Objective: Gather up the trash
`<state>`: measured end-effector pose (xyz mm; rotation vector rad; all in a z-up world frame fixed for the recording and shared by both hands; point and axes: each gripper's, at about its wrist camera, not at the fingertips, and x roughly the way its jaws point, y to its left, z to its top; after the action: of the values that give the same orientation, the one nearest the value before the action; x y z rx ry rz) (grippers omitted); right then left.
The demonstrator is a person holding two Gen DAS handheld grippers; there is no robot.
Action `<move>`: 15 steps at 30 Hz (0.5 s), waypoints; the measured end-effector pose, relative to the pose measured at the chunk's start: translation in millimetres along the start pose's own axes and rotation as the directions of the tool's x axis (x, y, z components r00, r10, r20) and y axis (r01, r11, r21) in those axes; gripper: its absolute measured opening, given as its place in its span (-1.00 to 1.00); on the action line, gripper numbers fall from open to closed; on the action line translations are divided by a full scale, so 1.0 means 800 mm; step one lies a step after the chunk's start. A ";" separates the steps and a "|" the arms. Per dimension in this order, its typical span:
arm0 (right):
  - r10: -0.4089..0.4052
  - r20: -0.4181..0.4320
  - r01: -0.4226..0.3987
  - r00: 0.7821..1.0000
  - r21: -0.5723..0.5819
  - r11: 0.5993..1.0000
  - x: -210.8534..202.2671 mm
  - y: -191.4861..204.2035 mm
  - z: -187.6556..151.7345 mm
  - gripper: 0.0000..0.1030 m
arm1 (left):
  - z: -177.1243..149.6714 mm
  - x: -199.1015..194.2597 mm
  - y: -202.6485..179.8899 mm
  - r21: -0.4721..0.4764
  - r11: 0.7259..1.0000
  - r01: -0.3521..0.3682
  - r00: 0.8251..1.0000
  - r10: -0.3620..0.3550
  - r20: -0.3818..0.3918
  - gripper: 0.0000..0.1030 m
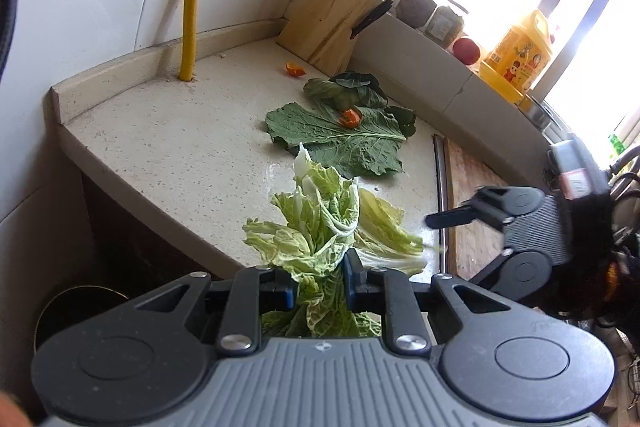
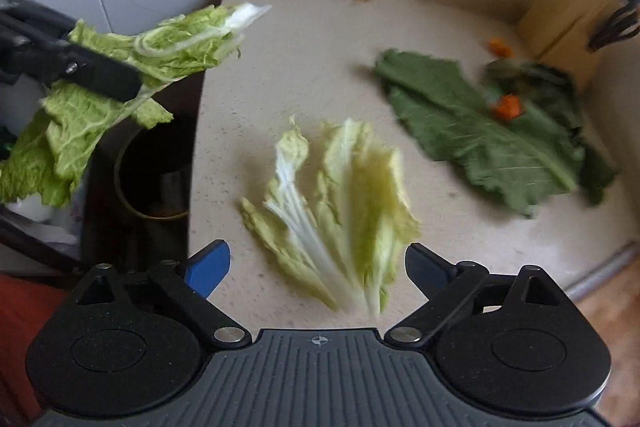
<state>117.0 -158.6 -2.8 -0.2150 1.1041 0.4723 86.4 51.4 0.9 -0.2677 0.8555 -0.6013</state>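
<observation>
Two cabbage leaves were in play. Left gripper [image 1: 320, 281] had its jaws pinched on one pale cabbage leaf [image 2: 120, 75], held off the worktop [image 2: 320, 67] edge above a round bin [image 2: 152, 179] below. Right gripper [image 2: 318, 267], jaws spread, hovered just before the second cabbage leaf [image 2: 340, 211] lying flat. Dark green leaves [image 2: 488, 139] and orange peel scraps [image 2: 508, 106] lay further back. Likely next: release over bin; right jaws lower and close on the flat leaf.

**Colours in the kitchen**

The cabbage leaf [image 2: 336, 211] is light green and white. The big leaf [image 2: 480, 131] is dark green. The peel [image 2: 507, 107] is orange. The counter [image 2: 280, 67] is cream with tiny specks. The pipe [image 1: 192, 3] is yellow. The bottle [image 1: 516, 55] is yellow too.
</observation>
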 end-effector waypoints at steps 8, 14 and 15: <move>0.054 -0.050 -0.048 0.997 0.107 0.993 0.017 -0.033 0.002 0.29 | -0.009 -0.005 0.001 -0.049 0.998 -0.046 0.999 0.047 0.011 -0.63; 0.147 -0.081 -0.134 0.986 0.143 0.981 0.003 -0.029 0.000 -0.35 | -0.012 -0.007 0.002 -0.095 0.993 -0.074 0.996 0.078 0.032 -0.62; 0.159 -0.075 -0.145 0.984 0.168 0.975 0.002 -0.033 -0.001 -0.38 | -0.012 -0.007 0.002 -0.099 0.992 -0.076 0.996 0.080 0.036 -0.62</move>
<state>129.3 -181.5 -6.2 -0.0084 1.2451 0.5107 76.7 55.7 -2.3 -0.3324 0.8540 -0.4805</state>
